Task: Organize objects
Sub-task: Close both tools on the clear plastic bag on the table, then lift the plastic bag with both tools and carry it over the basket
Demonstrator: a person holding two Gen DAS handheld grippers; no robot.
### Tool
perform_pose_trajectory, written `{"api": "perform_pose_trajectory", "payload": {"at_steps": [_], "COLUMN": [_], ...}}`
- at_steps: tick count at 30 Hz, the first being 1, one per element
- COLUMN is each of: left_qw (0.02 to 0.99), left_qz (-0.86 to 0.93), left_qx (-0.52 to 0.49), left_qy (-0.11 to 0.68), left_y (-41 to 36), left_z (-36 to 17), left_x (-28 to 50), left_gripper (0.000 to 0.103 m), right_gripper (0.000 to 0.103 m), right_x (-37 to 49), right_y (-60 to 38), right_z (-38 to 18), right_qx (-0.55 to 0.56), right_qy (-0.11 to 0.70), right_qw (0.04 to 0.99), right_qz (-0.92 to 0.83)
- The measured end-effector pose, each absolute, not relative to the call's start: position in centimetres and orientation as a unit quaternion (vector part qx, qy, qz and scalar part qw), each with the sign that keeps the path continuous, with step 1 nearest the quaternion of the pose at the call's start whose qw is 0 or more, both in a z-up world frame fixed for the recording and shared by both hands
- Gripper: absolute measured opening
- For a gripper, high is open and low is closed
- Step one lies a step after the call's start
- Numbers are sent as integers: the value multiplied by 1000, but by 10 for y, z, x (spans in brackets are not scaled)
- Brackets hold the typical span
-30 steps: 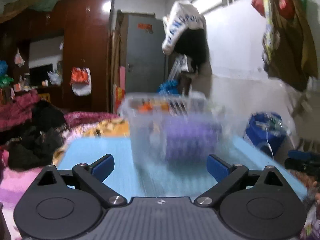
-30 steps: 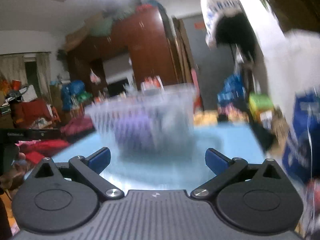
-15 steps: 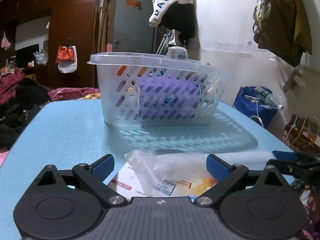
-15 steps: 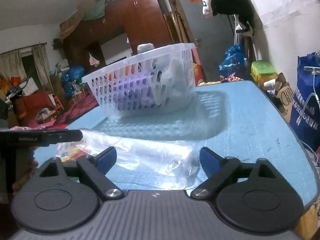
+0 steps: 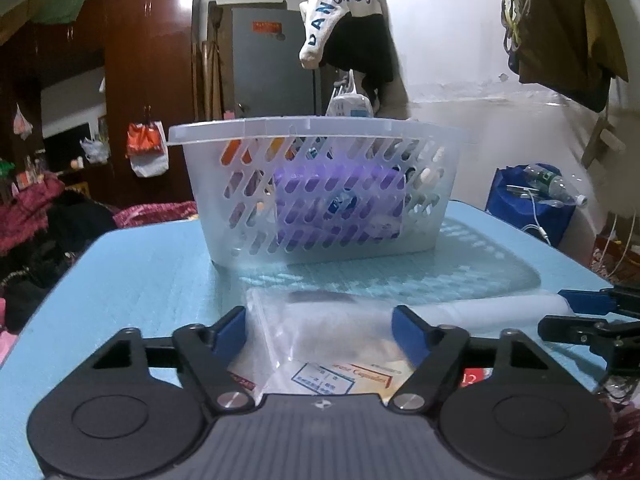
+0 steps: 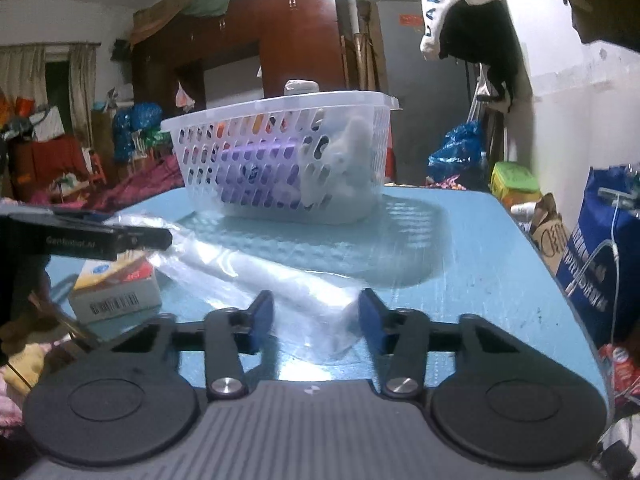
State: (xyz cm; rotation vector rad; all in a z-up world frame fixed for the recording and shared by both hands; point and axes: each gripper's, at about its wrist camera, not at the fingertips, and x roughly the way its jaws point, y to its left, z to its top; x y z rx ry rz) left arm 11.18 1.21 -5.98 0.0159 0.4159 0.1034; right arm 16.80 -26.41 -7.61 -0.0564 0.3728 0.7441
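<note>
Since half a second ago both grippers have narrowed their jaws around the clear bag [image 5: 320, 324], which lies flat on the blue table [image 5: 132, 280] in front of the basket [image 5: 316, 188]. The left gripper [image 5: 320, 330] has its blue pads on either side of the bag's near end, jaws still spread and not yet touching each other; whether the pads press the plastic cannot be told. The right gripper [image 6: 316, 320] straddles the bag's other end, its pads closer together than the left's but still apart, with crumpled plastic between them. Under and inside the bag sit printed boxes [image 6: 116, 288], one showing a barcode in the right wrist view. The basket stands upright further back on the table, apart from the bag, holding a purple pack [image 5: 340, 196] and a pale crumpled item [image 6: 348, 168]. Beyond the table are a dark wardrobe [image 5: 148, 92], a grey door [image 5: 272, 64], and a white-and-black garment [image 5: 344, 28] hanging on the wall.
</note>
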Motion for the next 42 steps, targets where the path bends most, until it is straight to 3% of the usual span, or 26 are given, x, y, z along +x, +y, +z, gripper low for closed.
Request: {"api": "perform_pose_trajectory", "payload": {"at_steps": [1, 6, 12, 21, 30, 42], "left_qw": [978, 982, 984, 991, 997, 1000], "left_qz": [51, 35, 20, 3, -9, 19], "left_qx": [10, 12, 10, 5, -2, 10], "left_qy": [203, 187, 174, 136, 80, 6], "left_y": [12, 11, 10, 16, 22, 36], "left_z": [-59, -58, -60, -58, -33, 90], "left_x": [112, 107, 104, 88, 65, 106], "left_gripper": [75, 41, 25, 21, 21, 21], "right_gripper": [43, 29, 22, 12, 11, 11], "right_x": [168, 169, 167, 155, 145, 185], "right_y": [-265, -266, -267, -265, -272, -233], "right_z": [-76, -74, -72, -67, -32, 85], "right_qx": [-30, -33, -34, -54, -44, -64], "right_qy": [180, 180, 173, 129, 76, -25], "right_qw": [915, 910, 908, 911, 914, 918], "right_qz": [361, 373, 380, 387, 396, 390]}}
